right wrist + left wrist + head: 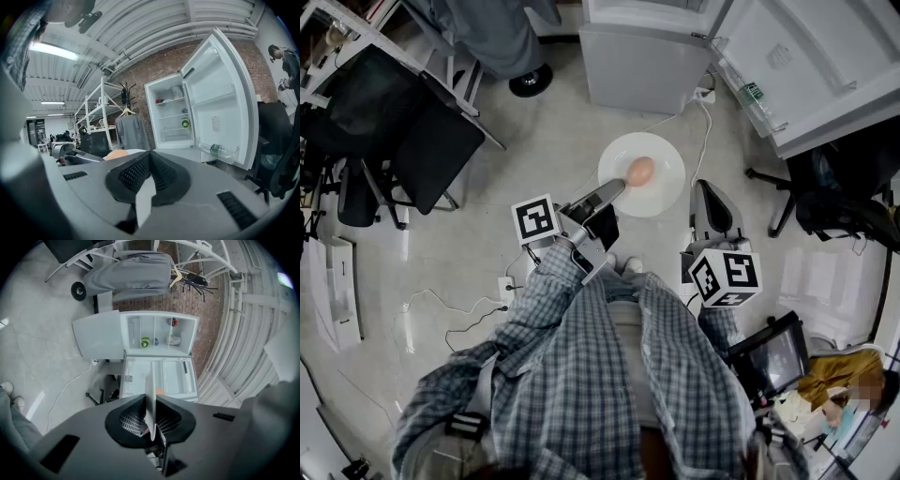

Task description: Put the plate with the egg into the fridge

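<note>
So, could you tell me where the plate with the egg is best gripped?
By its thin rim, edge-on from the person's side, jaws above and below it. The plate is flat and shallow, and the egg sits at its centre, so only the edge offers a bite and it must stay level. The left gripper is shut on the near-left rim.

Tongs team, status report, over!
Left tongs shut on plate rim, egg aboard. Right tongs shut, empty. Fridge open ahead.
</note>
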Action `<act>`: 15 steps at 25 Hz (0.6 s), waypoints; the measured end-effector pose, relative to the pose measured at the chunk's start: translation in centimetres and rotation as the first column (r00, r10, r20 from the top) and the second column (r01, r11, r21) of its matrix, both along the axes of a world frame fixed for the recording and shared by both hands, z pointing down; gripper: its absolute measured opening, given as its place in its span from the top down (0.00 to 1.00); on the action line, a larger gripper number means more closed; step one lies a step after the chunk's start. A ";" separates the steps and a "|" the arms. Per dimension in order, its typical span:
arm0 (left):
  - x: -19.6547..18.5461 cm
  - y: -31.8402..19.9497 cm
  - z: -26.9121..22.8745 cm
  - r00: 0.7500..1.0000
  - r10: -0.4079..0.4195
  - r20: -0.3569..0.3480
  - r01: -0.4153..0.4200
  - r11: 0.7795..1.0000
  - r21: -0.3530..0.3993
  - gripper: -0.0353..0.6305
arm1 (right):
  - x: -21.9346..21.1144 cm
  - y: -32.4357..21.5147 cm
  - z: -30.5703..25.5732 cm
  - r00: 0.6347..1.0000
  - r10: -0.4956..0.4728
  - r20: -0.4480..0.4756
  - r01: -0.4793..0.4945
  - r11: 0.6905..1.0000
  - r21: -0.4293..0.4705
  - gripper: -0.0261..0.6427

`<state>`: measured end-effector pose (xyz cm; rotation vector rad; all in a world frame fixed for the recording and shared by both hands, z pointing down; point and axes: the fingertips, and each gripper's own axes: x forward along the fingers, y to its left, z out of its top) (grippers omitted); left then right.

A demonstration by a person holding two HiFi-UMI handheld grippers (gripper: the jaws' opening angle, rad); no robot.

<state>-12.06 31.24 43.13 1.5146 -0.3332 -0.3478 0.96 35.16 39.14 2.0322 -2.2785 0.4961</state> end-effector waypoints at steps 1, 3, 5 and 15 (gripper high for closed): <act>0.0 0.1 0.0 1.000 0.000 0.001 0.000 1.000 -0.002 0.89 | 0.0 0.0 0.0 1.000 0.000 0.001 0.000 1.000 -0.001 0.95; -0.1 0.3 0.0 1.000 0.001 0.001 -0.001 1.000 -0.004 0.89 | 0.0 0.1 -0.1 1.000 -0.001 0.002 0.001 1.000 -0.002 0.95; -0.1 0.4 -0.1 1.000 0.002 -0.001 -0.002 1.000 -0.006 0.89 | -0.1 0.1 -0.1 1.000 -0.003 0.002 0.003 1.000 -0.001 0.95; -0.4 0.5 0.0 1.000 -0.002 -0.005 0.002 1.000 -0.013 0.89 | -0.6 0.3 -0.2 1.000 -0.007 -0.014 0.007 1.000 0.004 0.95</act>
